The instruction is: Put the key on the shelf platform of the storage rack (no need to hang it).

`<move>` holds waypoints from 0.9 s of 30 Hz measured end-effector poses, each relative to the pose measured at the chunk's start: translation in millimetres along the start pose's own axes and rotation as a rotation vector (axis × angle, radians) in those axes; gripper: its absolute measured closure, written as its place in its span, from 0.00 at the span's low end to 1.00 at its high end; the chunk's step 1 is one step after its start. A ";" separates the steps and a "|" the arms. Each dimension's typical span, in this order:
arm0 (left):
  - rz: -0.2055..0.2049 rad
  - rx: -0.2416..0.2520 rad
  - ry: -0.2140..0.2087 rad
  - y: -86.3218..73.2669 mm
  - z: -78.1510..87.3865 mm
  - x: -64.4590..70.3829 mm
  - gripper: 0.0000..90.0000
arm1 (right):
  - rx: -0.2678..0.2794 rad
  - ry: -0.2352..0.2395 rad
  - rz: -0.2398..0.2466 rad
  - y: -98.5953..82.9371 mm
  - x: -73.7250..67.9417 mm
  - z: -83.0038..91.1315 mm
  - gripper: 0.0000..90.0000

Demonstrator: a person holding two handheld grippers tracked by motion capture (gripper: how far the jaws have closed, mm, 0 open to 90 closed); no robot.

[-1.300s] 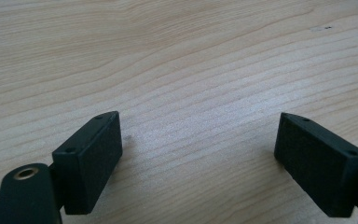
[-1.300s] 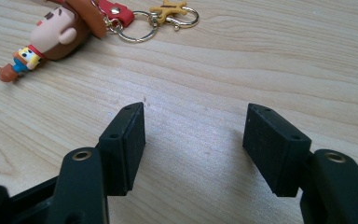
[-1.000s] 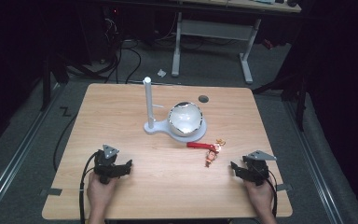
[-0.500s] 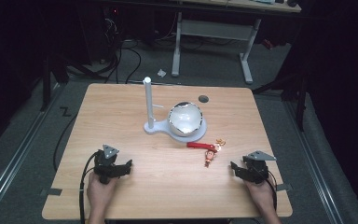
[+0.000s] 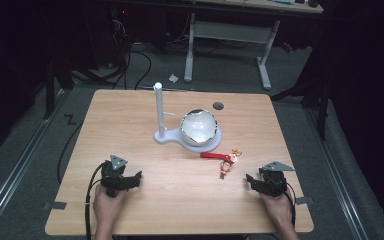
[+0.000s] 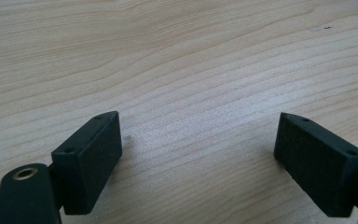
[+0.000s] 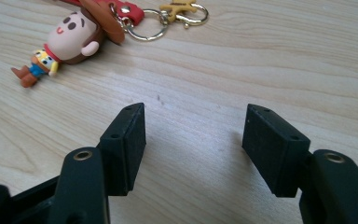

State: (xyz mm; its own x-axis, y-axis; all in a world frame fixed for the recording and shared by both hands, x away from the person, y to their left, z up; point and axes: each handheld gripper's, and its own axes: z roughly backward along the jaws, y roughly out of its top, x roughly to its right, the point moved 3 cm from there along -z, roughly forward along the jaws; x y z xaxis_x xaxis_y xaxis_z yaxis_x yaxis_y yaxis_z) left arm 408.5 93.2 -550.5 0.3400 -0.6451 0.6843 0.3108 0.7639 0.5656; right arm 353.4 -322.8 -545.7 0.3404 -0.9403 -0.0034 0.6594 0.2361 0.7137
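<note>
A small cowboy figure keychain with a red strap and a gold clasp lies on the wooden table, right of centre. Behind it stands a white stand with an upright post, its base holding a shiny white bowl. My right gripper rests open at the front right, a short way from the figure, nothing between its jaws. At the front left my left gripper rests open over bare wood.
A dark round hole is set in the table behind the bowl. Cables trail from both grippers over the front edge. A grey desk frame and floor cables stand beyond the table's far edge.
</note>
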 end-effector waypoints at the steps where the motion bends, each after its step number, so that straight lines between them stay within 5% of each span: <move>1: -0.001 0.000 0.000 0.0 0.0 0.0 0.17 | 0.003 0.004 -0.001 0.4 -0.7 0.1 0.44; 27: 0.000 0.000 0.000 0.1 0.0 0.0 0.17 | 0.027 0.120 0.051 28.1 -39.4 -9.4 0.38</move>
State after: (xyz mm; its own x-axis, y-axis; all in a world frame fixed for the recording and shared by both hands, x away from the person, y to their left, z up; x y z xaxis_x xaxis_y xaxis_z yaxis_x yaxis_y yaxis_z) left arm 408.6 93.3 -550.5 0.3398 -0.6453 0.6842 0.3113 0.7637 0.5656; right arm 364.8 -276.8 -532.1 0.4517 -0.8908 -0.0491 0.6212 0.2745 0.7340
